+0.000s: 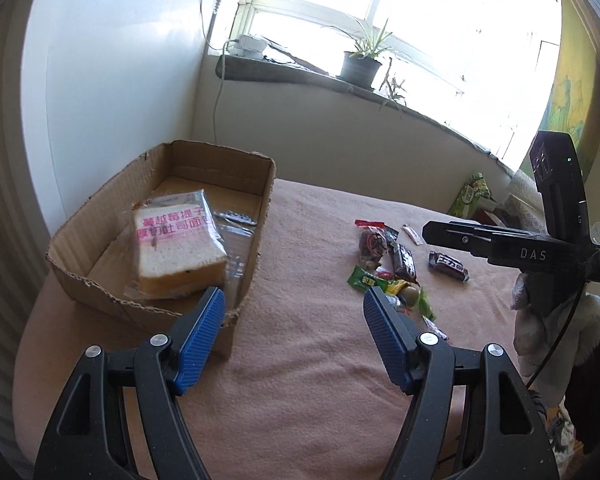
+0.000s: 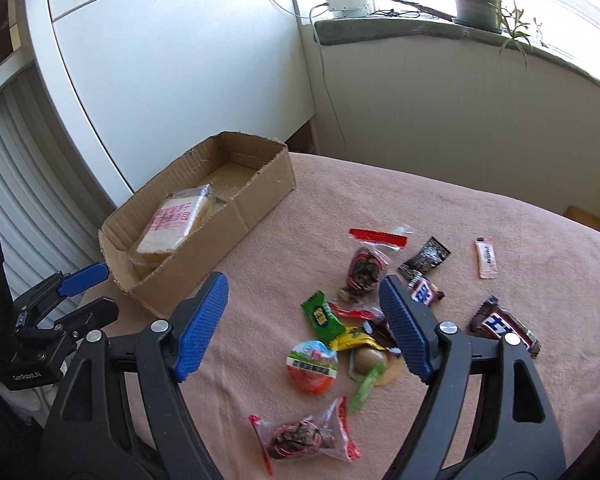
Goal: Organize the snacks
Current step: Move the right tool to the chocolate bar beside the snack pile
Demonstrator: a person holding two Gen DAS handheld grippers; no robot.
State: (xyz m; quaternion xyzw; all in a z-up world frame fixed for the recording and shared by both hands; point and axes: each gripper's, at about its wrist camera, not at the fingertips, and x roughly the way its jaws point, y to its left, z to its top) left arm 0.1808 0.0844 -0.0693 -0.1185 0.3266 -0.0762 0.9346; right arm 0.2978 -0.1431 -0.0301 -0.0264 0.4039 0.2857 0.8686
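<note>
A cardboard box stands on the pink cloth at the left and holds a wrapped slice of bread. My left gripper is open and empty, just in front of the box's near right corner. A pile of small snacks lies to the right: a green packet, a round red-topped cup, chocolate bars, dried-fruit bags. My right gripper is open and empty above this pile.
The table's pink cloth reaches a white panelled wall behind. A windowsill holds a potted plant and a power strip. A white sachet lies apart at the right. A green packet sits at the table's far edge.
</note>
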